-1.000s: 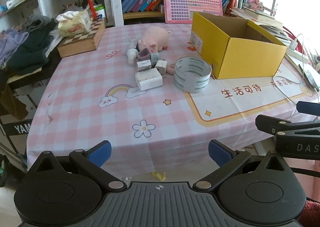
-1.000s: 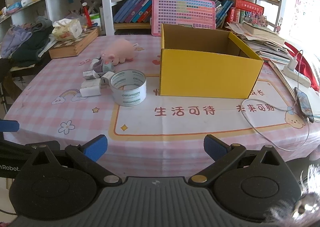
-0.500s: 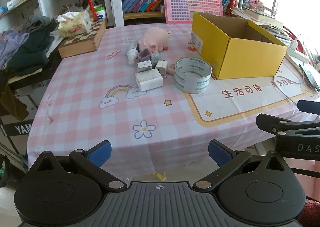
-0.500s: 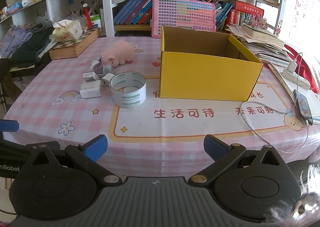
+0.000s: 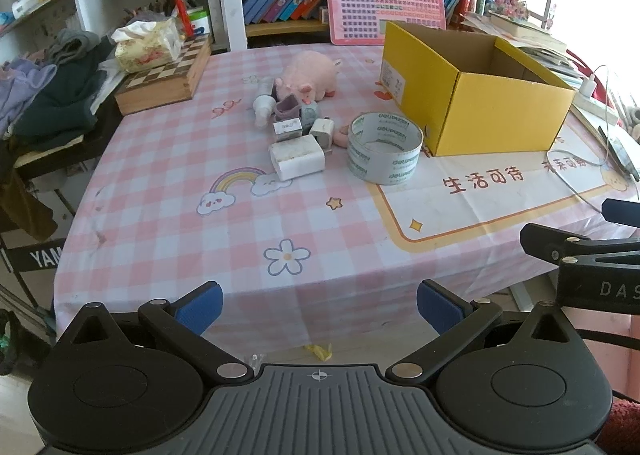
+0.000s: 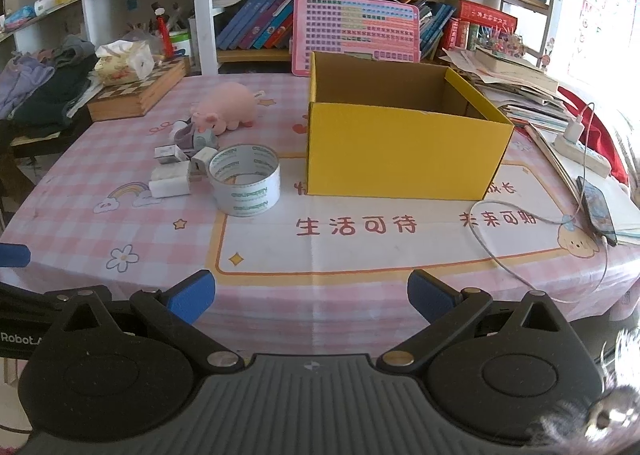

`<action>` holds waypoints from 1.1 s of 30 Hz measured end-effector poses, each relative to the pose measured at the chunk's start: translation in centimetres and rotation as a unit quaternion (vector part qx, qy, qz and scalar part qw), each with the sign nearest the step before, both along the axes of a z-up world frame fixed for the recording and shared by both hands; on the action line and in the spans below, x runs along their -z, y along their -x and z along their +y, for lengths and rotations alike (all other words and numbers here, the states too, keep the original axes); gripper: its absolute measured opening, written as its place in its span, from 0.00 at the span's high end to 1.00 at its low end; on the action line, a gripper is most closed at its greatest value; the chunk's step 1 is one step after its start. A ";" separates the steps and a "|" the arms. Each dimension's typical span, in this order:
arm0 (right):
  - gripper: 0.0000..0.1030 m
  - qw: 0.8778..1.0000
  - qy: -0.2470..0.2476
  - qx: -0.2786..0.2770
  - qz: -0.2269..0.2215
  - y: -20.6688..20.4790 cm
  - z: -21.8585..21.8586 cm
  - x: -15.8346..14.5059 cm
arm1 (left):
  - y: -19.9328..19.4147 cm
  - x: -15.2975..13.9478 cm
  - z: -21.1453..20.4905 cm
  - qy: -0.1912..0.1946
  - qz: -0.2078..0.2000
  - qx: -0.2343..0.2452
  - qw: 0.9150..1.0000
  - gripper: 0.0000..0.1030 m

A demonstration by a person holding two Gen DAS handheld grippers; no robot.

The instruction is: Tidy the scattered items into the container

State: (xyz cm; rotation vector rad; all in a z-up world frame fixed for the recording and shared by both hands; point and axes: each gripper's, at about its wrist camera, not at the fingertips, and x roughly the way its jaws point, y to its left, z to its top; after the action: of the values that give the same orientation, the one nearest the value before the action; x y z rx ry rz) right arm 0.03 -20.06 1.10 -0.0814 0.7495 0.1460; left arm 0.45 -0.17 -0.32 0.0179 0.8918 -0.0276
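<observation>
Yellow cardboard box [image 6: 404,153] stands far right, empty. Tape roll [image 5: 385,147] plus small-item cluster lie just left of it, far ahead of left gripper [image 5: 319,307], nearer arm. Left gripper and right gripper [image 6: 311,295] both spread wide, holding nothing.

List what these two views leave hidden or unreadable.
- Floor of the yellow box: right wrist view, hidden by its front wall.
- Small pink thing: left wrist view, mostly behind the tape roll.
- Small items' labels: too small to read.
- Phone: right wrist view, warped near the edge.
</observation>
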 end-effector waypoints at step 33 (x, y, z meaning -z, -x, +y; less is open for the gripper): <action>0.02 0.999 -0.025 -0.035 0.014 0.0 -0.3 0.3 | 1.4 -0.7 0.3 0.000 -0.017 -0.016 1.000 0.00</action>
State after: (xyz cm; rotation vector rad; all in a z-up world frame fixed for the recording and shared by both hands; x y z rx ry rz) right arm 0.06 -20.32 0.85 -0.0584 0.7707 0.2326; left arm -0.99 0.18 0.42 0.0045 0.8581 0.0035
